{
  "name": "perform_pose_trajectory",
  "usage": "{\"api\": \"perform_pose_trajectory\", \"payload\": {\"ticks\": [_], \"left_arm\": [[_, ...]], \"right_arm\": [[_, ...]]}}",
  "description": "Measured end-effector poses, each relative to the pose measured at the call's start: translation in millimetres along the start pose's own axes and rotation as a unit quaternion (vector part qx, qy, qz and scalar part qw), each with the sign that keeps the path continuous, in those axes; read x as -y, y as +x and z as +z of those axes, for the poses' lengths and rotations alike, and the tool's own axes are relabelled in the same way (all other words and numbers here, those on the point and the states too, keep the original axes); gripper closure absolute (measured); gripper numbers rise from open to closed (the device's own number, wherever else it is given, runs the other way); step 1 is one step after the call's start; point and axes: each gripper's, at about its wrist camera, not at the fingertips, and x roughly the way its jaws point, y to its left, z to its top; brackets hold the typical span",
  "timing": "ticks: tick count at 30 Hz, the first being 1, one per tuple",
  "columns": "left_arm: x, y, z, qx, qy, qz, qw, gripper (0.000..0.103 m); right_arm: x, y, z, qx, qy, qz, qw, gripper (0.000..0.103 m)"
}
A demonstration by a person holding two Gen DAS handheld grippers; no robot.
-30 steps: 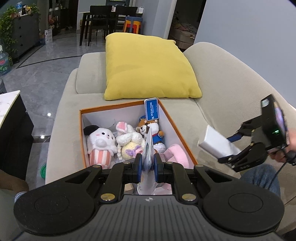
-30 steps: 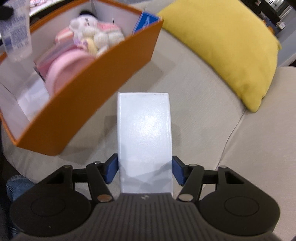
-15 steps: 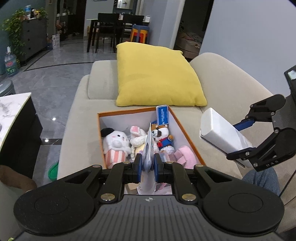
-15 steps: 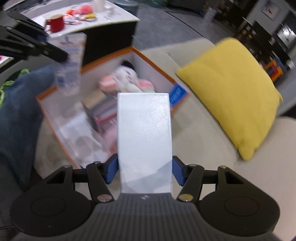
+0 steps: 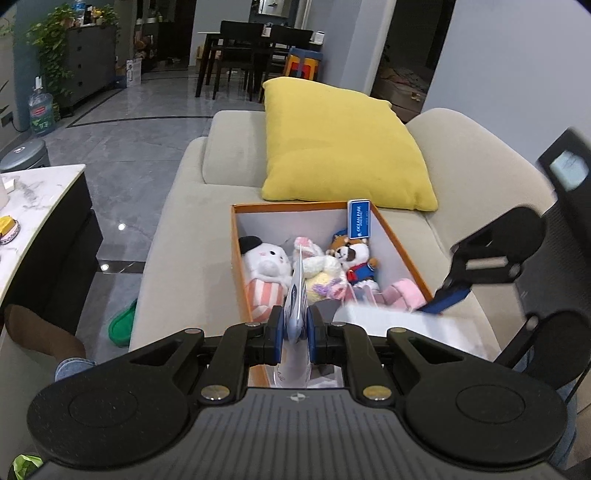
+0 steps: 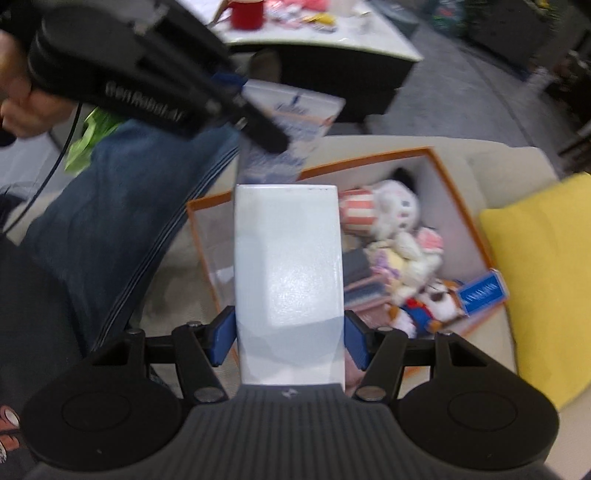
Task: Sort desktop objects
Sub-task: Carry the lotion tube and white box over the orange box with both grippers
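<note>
An orange box (image 5: 236,258) with a white inside stands on a beige sofa and holds plush toys (image 5: 266,266) and a blue card (image 5: 359,218). My left gripper (image 5: 295,328) is shut on a flat white-and-blue packet (image 5: 297,291), held over the box's near end. My right gripper (image 6: 288,332) is shut on a white rectangular box (image 6: 288,273) and holds it above the orange box (image 6: 458,206). In the right wrist view the left gripper (image 6: 255,122) and its packet (image 6: 291,125) hang just ahead of the white box.
A yellow cushion (image 5: 340,144) lies on the sofa (image 5: 192,221) behind the box. A marble-topped table (image 5: 33,206) stands at the left, with a red mug (image 6: 247,13) on it. My jeans-clad leg (image 6: 122,199) is beside the box.
My right gripper has swung left with the white box, from beside the orange box to above it. The left gripper with the packet has stayed over the box's near end.
</note>
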Motion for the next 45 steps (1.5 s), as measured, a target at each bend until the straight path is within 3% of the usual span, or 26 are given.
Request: {"api": "perform_pose_trajectory", "payload": {"ticks": [10, 25, 36, 45], "left_arm": [[-5.3, 23.0, 2.3, -0.012, 0.008, -0.018, 0.9997, 0.089], [9.2, 49.7, -5.9, -0.044, 0.053, -0.016, 0.9975, 0.089], [28.0, 61.6, -22.7, -0.077, 0.085, 0.011, 0.9934, 0.089], [30.5, 68.2, -41.9, -0.087, 0.067, 0.025, 0.9937, 0.089]], "right_arm": [[4.1, 42.2, 8.5, -0.071, -0.081, 0.046, 0.993, 0.040], [30.0, 80.1, 10.5, -0.111, -0.068, 0.151, 0.980, 0.040], [23.4, 82.2, 12.7, -0.135, -0.101, 0.144, 0.975, 0.040], [20.2, 83.6, 18.4, -0.150, -0.113, 0.144, 0.972, 0.039]]}}
